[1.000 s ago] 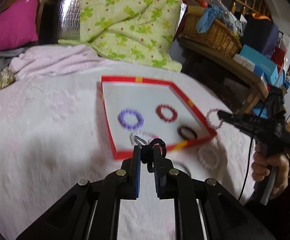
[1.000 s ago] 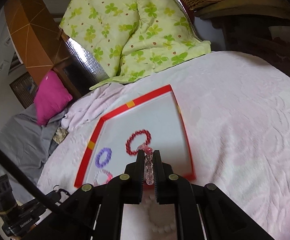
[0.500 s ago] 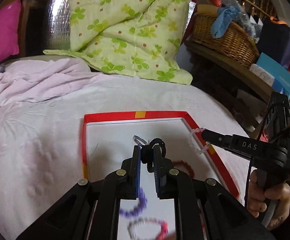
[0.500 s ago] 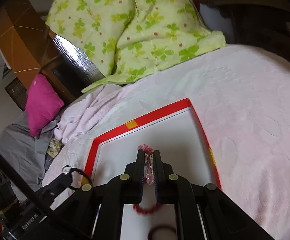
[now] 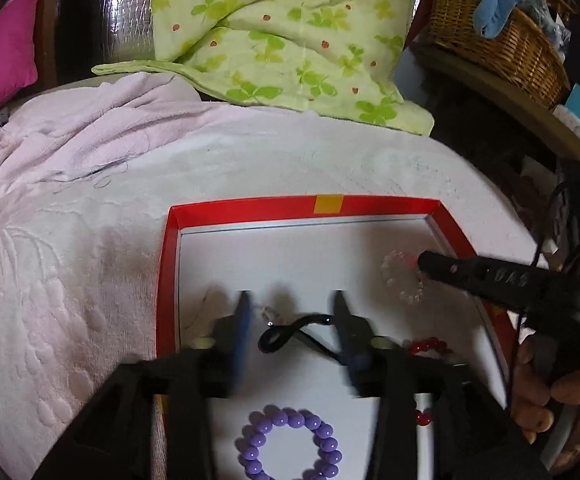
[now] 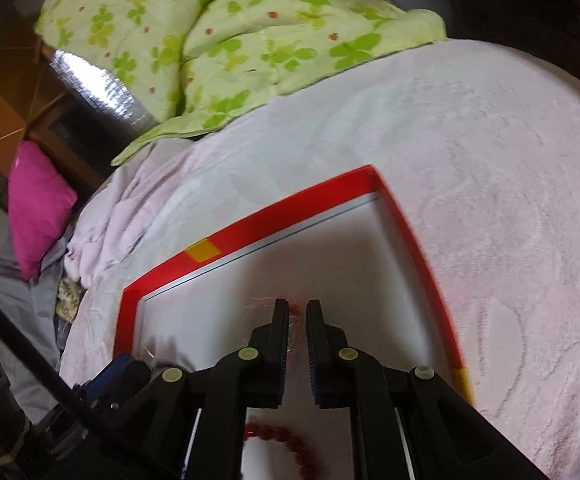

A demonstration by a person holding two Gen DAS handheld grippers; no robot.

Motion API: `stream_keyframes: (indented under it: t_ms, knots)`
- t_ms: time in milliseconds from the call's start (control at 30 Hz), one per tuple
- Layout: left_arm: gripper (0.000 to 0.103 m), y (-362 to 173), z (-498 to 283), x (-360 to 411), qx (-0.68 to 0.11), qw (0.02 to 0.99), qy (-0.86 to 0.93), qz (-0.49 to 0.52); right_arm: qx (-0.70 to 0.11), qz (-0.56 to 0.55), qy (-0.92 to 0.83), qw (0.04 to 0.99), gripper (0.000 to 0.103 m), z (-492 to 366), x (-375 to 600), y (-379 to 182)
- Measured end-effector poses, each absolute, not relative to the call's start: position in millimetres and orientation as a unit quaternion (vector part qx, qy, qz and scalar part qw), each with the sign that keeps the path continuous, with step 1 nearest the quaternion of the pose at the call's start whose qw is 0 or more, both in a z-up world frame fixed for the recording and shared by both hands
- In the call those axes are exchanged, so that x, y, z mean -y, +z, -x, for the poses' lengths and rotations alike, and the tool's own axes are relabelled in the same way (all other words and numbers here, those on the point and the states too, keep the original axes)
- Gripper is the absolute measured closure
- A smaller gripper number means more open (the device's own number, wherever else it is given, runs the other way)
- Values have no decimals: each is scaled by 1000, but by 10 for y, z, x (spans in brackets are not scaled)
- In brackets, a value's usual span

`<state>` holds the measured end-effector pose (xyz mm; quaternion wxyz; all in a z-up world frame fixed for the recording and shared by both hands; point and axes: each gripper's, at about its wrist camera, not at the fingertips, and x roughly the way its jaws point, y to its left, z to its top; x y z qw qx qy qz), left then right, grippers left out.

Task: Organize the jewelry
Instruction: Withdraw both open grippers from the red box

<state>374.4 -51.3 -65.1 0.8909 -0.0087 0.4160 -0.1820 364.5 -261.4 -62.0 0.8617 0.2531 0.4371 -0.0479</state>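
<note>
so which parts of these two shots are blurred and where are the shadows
Left wrist view: the left gripper fingers are smeared with motion as the jaws open, while the purple bracelet stays fairly sharp; the fingers throw soft shadows on the white tray floor. Right wrist view: the red tray rim streaks on its right side, and the clear bracelet at the right gripper is a faint blur.

A red-walled, white-floored tray (image 5: 167,280) lies on the bed. In it: a black cord (image 5: 290,332) loosely looped, a clear bracelet (image 5: 400,280), a purple bracelet (image 5: 290,448), and a red bracelet (image 6: 290,448).
</note>
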Motion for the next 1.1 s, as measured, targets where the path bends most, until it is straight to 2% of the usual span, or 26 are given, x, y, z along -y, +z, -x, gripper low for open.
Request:
stream_keyframes:
  t_ms: [33,167,333,433,500,700,1100]
  knots:
    - [40,-635,-3710,521,-410,895,-177,1,-434,-263,-53,860,73,-3618,2659,-614]
    - [38,-481,-3551,499,-393,903,-172,-9,-411,-268,-53,870,69,-3462,2719,-423]
    - [35,-246,-3266,424,-375,914,-153,-10,-381,-278,-37,881,69,-3160,2696,-96]
    - [29,-103,-3005,356,-358,922,-145,-18,-366,-276,-37,888,59,-2955,2660,96]
    - [25,-30,-2792,279,-339,932,-130,-22,-352,-271,-39,895,59,-2804,2627,221]
    - [24,-86,-2285,11,-341,935,-96,-17,-333,-272,-31,902,59,-2253,2545,423]
    - [24,-387,-816,-299,-329,940,-77,-45,-322,-310,-4,895,56,-1008,2378,296]
